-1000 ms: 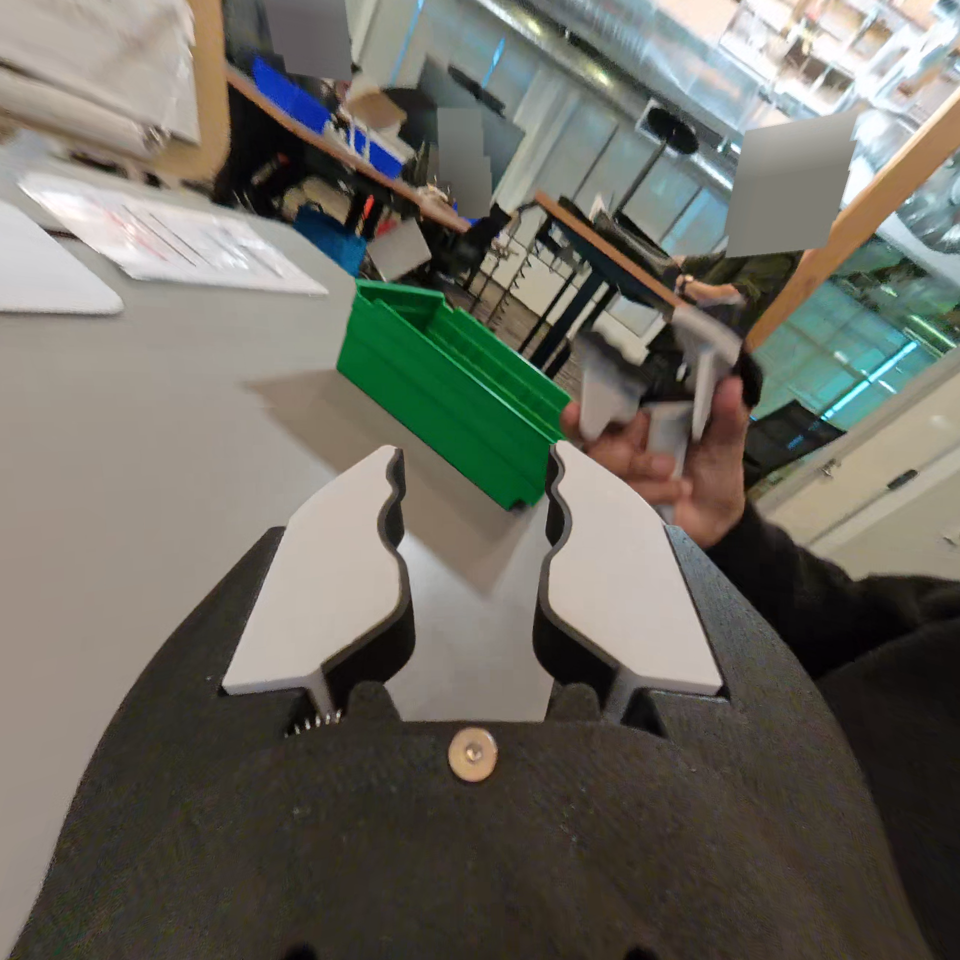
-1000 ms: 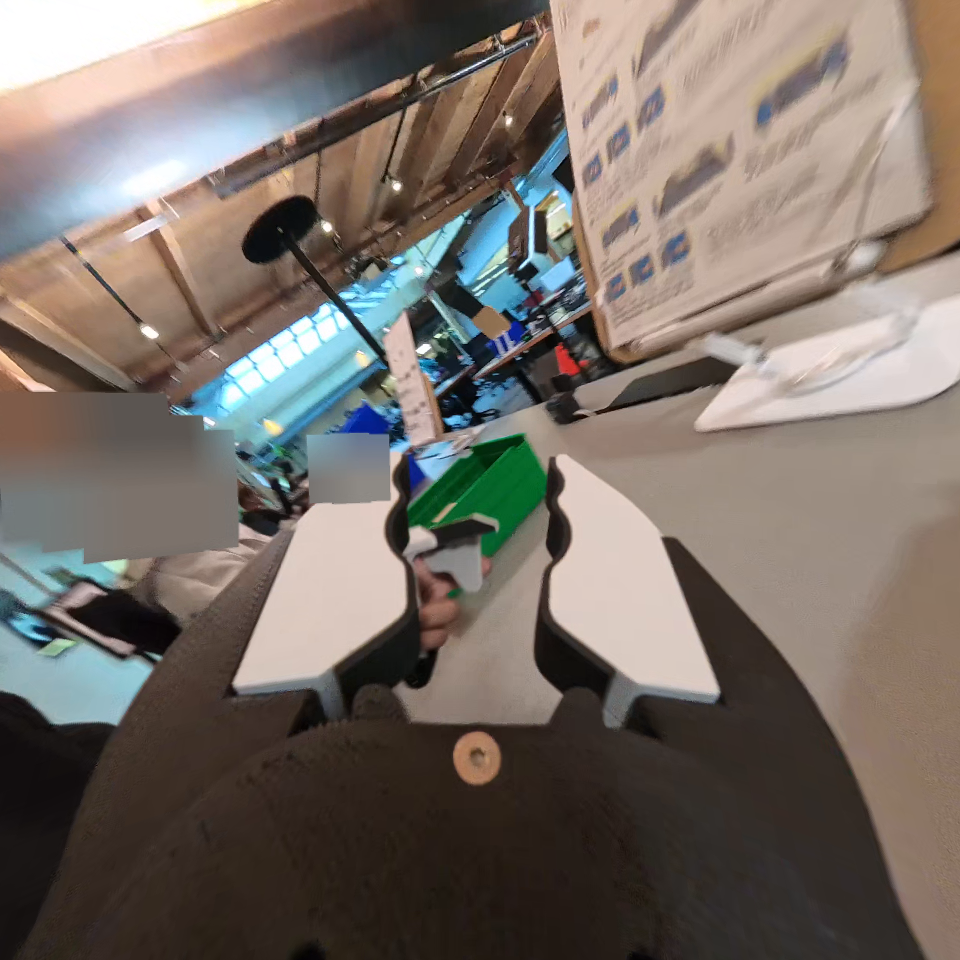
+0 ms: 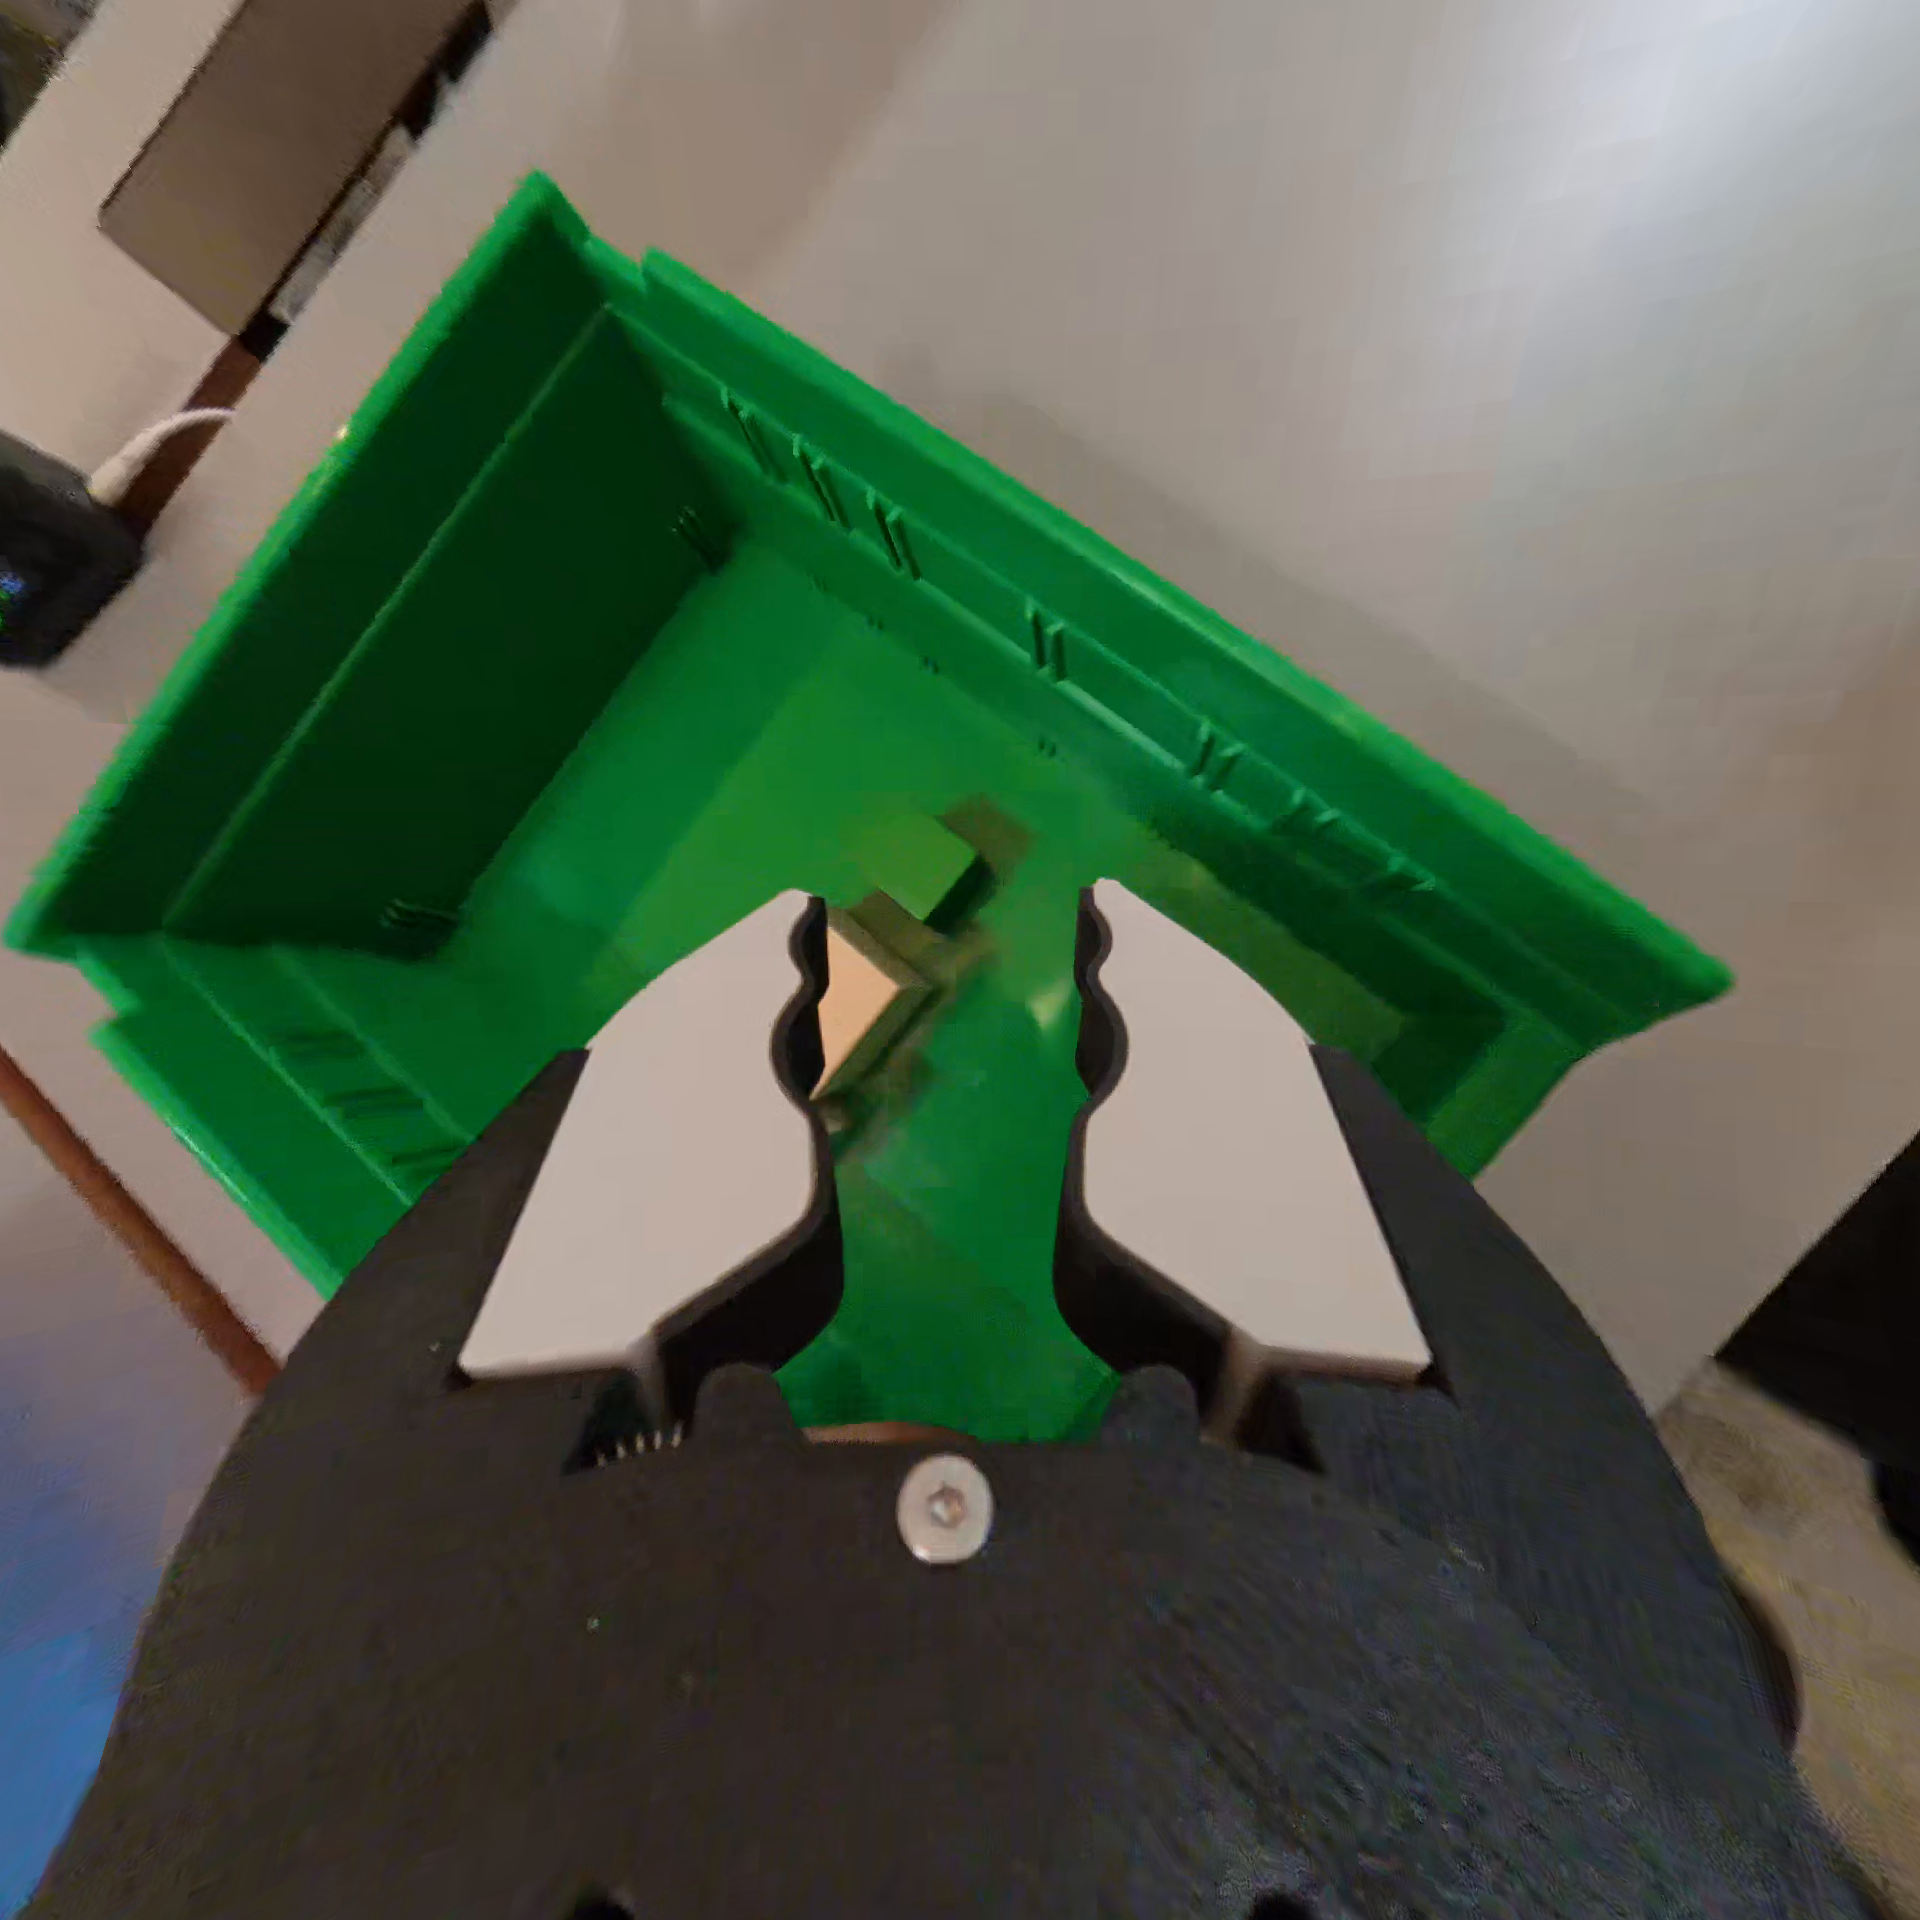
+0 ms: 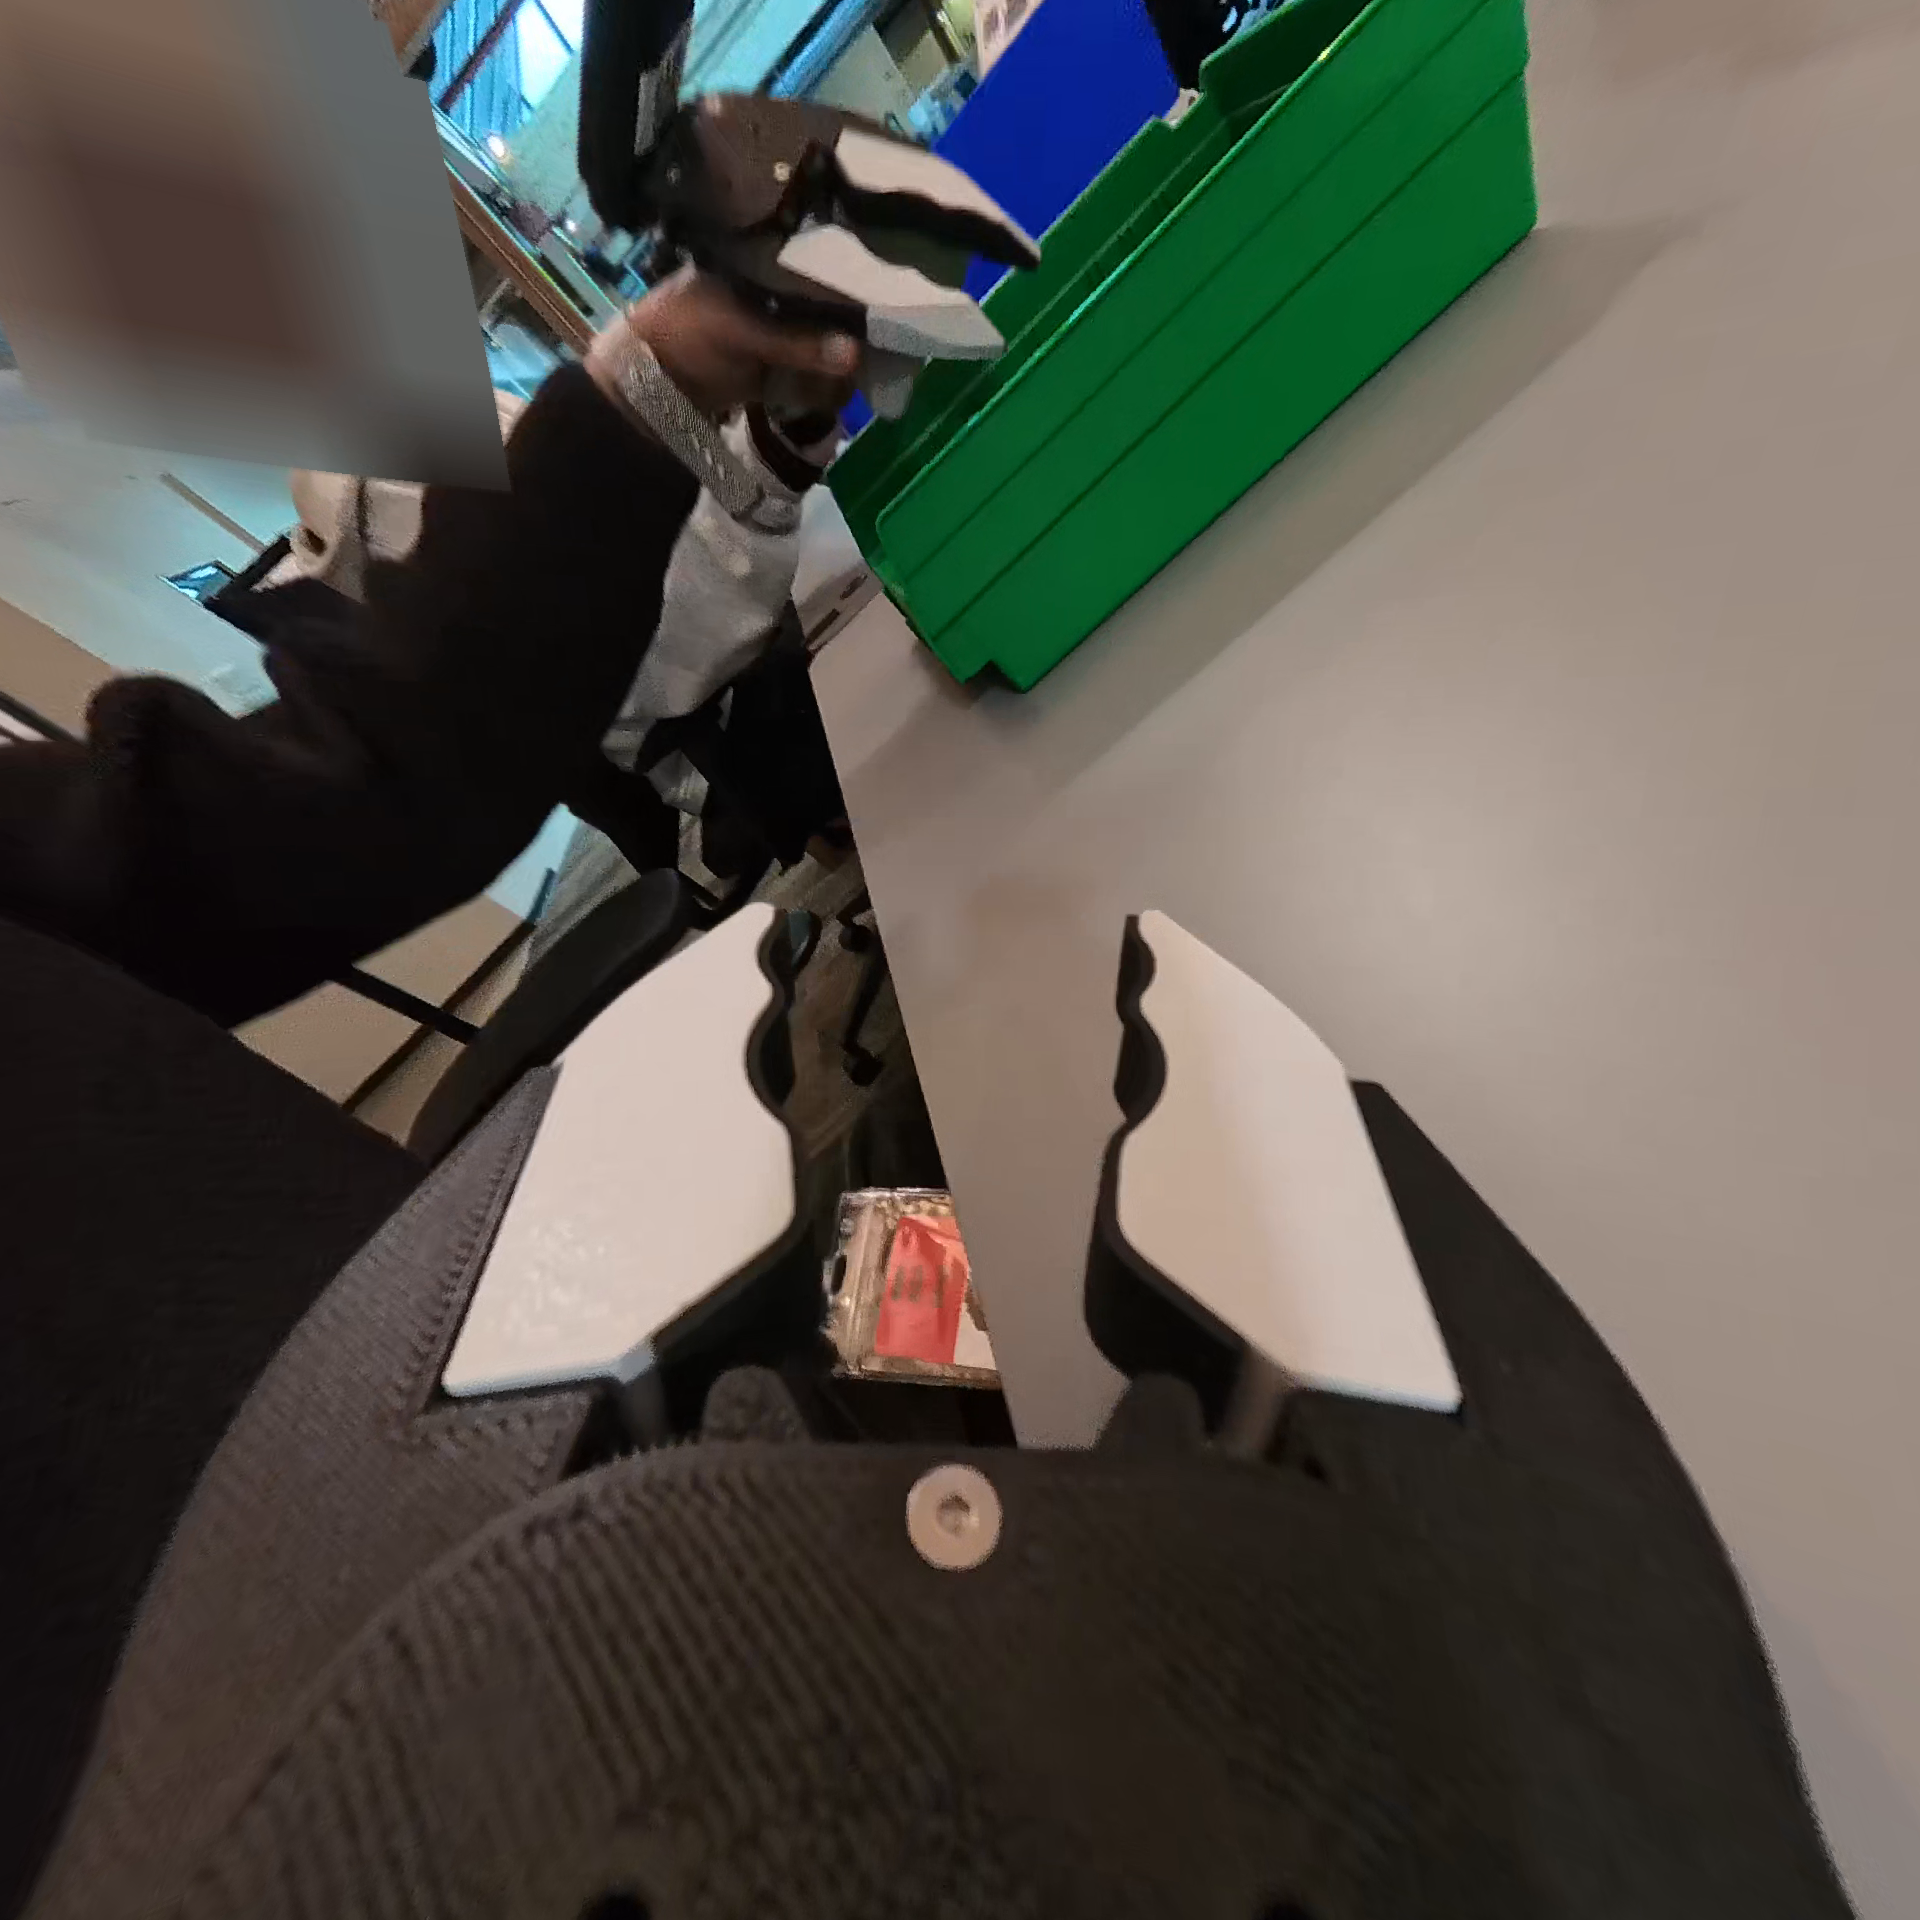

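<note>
Left gripper (image 3: 940, 997) tipped steeply down over the green storage bin (image 3: 1351, 665), tongs released with a clear gap between them and nothing gripped. Seen through that gap, low on the bin's floor near its long right wall: a few small pale blocks (image 3: 914, 862), too blurred to count or to tell whether stacked or merely side by side; closest to the left fingertip, contact not discernible. Just off the bin's far short end, at the desk's edge, a black device (image 3: 52, 561) with a white cable. From the right wrist view, the bin standing at the far left corner of the grey desk (image 4: 1558, 727), close to its left edge, with the left gripper held above the bin's near end by a hand (image 4: 748, 353) in a dark sleeve (image 4: 416, 675). Right gripper (image 4: 951, 997) well apart from the bin, tongs likewise released and empty, straddling the desk's left edge with one finger over the surface and one past it. Below that edge, a clear sleeve with a red card (image 4: 914, 1288). Changed from a second ago: left gripper then low over the desk, short of the bin and facing out across the room, now above it and looking inside; right gripper then aimed at the room, now angled down along the desk's edge. Both sets of tongs parted then as now.
</note>
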`<state>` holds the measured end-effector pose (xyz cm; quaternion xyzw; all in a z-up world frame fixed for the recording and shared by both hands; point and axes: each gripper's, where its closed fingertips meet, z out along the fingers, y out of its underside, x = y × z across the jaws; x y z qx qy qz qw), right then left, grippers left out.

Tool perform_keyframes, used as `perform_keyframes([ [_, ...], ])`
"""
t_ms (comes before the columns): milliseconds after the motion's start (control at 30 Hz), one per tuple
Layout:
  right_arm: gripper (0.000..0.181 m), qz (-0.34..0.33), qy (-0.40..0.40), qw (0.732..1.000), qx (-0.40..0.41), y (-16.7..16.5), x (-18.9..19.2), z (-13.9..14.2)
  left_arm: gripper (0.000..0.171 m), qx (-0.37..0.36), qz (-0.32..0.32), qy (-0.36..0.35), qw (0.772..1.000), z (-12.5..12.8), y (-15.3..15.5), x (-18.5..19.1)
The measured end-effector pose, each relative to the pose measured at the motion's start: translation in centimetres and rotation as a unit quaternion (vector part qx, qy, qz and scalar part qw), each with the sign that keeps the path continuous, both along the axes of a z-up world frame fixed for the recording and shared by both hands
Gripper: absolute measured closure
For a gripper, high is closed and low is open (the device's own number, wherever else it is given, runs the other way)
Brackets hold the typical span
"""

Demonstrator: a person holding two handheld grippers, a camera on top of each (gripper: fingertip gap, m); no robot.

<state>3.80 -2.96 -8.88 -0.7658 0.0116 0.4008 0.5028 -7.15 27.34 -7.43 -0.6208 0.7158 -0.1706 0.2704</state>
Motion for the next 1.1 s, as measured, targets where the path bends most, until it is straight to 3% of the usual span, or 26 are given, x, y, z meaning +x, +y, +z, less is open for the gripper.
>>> perform_keyframes([
  [233, 0.121, -0.018, -0.020, 1.000, -0.009, -0.1, 0.9, -0.7, 0.124, 0.071, -0.113, 0.227, 0.965, -5.6, 1.6, 0.7],
  [600, 0.125, -0.061, 0.016, 0.998, -0.006, -1.1, 3.3, -0.3, 0.141, 0.094, -0.168, 0.301, 0.934, -8.3, 2.6, 1.4],
  [767, 0.126, -0.064, 0.039, 0.997, 0.001, -1.2, 3.8, 0.4, 0.141, 0.086, -0.171, 0.292, 0.937, -8.5, 2.3, 1.5],
  [933, 0.126, -0.059, 0.041, 0.997, 0.005, -1.1, 3.7, 0.7, 0.142, 0.105, -0.148, 0.229, 0.956, -5.9, 2.8, 2.4],
  [1100, 0.125, -0.054, 0.035, 0.998, 0.016, -1.1, 3.3, 1.2, 0.143, 0.059, -0.071, 0.032, 0.995, 2.7, 2.9, 4.3],
])
